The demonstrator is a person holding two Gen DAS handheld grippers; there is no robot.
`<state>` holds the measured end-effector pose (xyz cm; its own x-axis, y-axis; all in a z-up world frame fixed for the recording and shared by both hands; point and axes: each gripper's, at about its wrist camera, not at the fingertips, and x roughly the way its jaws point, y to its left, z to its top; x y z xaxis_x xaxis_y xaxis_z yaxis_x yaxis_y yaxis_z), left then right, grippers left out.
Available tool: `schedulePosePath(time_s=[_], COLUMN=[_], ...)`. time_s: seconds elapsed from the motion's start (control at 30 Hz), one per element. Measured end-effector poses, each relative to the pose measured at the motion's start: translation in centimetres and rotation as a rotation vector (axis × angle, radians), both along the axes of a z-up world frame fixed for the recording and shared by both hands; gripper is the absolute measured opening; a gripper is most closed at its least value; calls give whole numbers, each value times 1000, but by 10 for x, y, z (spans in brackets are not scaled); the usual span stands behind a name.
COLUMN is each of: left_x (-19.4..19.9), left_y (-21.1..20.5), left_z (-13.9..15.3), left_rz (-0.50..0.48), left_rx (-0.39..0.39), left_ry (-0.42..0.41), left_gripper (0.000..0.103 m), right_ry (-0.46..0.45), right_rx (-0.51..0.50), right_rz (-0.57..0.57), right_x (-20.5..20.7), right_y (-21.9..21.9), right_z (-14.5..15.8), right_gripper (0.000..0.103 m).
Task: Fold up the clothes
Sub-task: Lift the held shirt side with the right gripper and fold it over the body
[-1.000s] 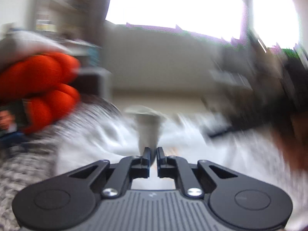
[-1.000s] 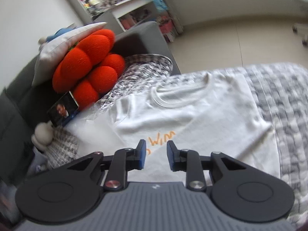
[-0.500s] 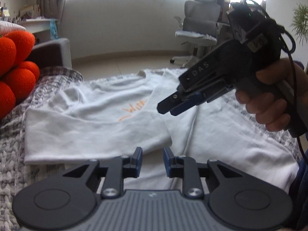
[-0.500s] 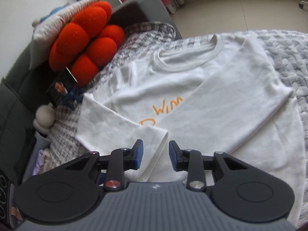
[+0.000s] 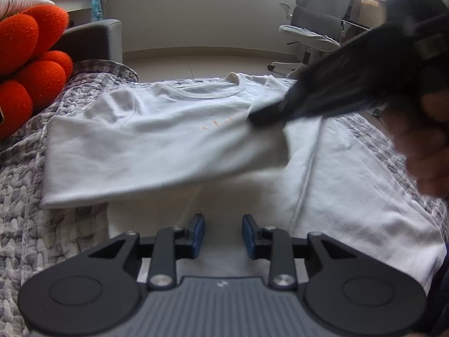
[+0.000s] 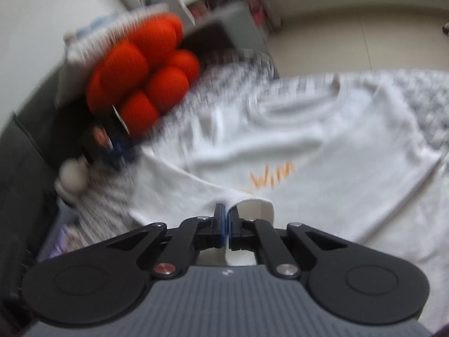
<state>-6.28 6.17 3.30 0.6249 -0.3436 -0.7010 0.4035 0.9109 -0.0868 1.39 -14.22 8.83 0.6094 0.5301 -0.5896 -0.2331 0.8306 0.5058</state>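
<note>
My left tongs (image 5: pixel 220 234) hover just above the lower body of the white T-shirt (image 5: pixel 157 140), released, with the blue pads apart and nothing between them. My right tongs (image 6: pixel 226 226) are clenched on a sleeve edge of the T-shirt, which curls up beside the closed pads. Half a second ago both pairs stood open and the right tongs hung clear of the cloth; the right pair has since come down and pinched the sleeve.

In the left wrist view the right tongs (image 5: pixel 254 116) appear as a blurred dark shape gripped by my hand (image 5: pixel 423 151), lifting the sleeve so that it sags above the shirt body. The motion blur hides the lettering on the tool housing.

The T-shirt lies spread on a grey-and-white woven blanket (image 5: pixel 36 230), collar pointing away from me. Orange print on the chest (image 6: pixel 270 174) reads roughly "Wim"; the letters below it are covered by the sleeve.

Farther off, to the left, an orange knotted cushion (image 5: pixel 25 64) rests against a dark grey sofa arm (image 5: pixel 95 39). A grey office chair (image 5: pixel 314 25) stands on the floor beyond.
</note>
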Motion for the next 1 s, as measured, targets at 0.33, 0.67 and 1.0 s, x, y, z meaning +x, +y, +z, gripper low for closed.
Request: schedulePosePath(time_s=[0.33,0.67,1.0], left_x=[30,61,86], left_y=[10,12,16], left_z=[-2,-3,5], left_rz=[119,161,144], left_rx=[21,-7,71], left_ry=[-31,-98,-181], left_gripper=[35,35,34], right_ry=[-185,-171,-150], right_rx=[131,205,219], right_rz=[-278,-357,-364], right_x=[-26,-32,-32], right_y=[-73,-99,-102], right_z=[49,55,54], right_gripper=[3,3,3])
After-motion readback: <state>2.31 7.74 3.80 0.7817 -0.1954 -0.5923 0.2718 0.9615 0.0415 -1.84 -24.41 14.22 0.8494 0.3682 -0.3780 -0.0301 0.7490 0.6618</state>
